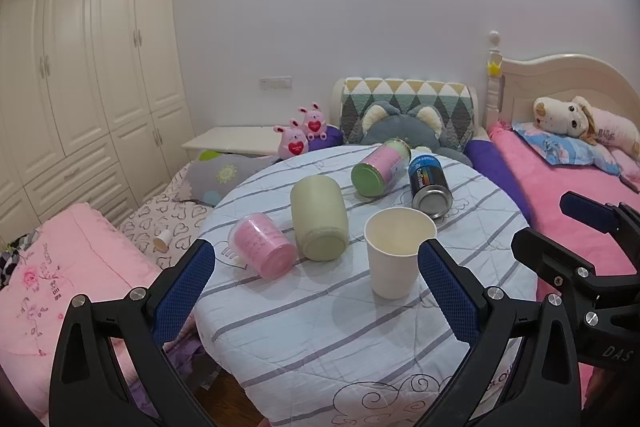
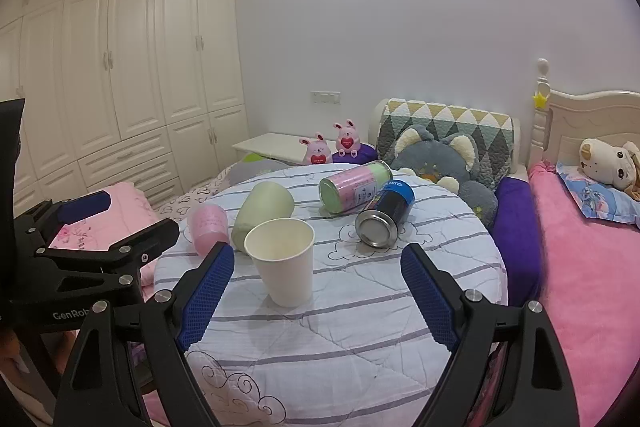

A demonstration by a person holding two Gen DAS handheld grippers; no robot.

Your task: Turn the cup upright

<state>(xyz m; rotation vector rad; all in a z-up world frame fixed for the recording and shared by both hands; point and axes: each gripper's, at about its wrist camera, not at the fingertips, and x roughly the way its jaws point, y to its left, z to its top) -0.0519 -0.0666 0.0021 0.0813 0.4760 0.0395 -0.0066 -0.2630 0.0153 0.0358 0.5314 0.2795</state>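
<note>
A white paper cup (image 1: pixel 397 251) stands upright, mouth up, on the round table with a striped cloth (image 1: pixel 340 327); it also shows in the right wrist view (image 2: pixel 283 261). My left gripper (image 1: pixel 316 283) is open and empty, held back from the cup, whose base sits near my right finger. My right gripper (image 2: pixel 318 291) is open and empty, with the cup just ahead between the fingers, toward the left one. A pink cup (image 1: pixel 262 245), a pale green cup (image 1: pixel 318 217), a pink-green can (image 1: pixel 382 167) and a blue-black can (image 1: pixel 430 185) lie on their sides.
The table (image 2: pixel 360 327) stands between a bed with pink bedding (image 2: pixel 592 267) on the right and pink quilts (image 1: pixel 60 267) on the left. Plush toys (image 1: pixel 408 131) and a patterned cushion sit behind the table. A white wardrobe (image 1: pixel 88 67) fills the left wall.
</note>
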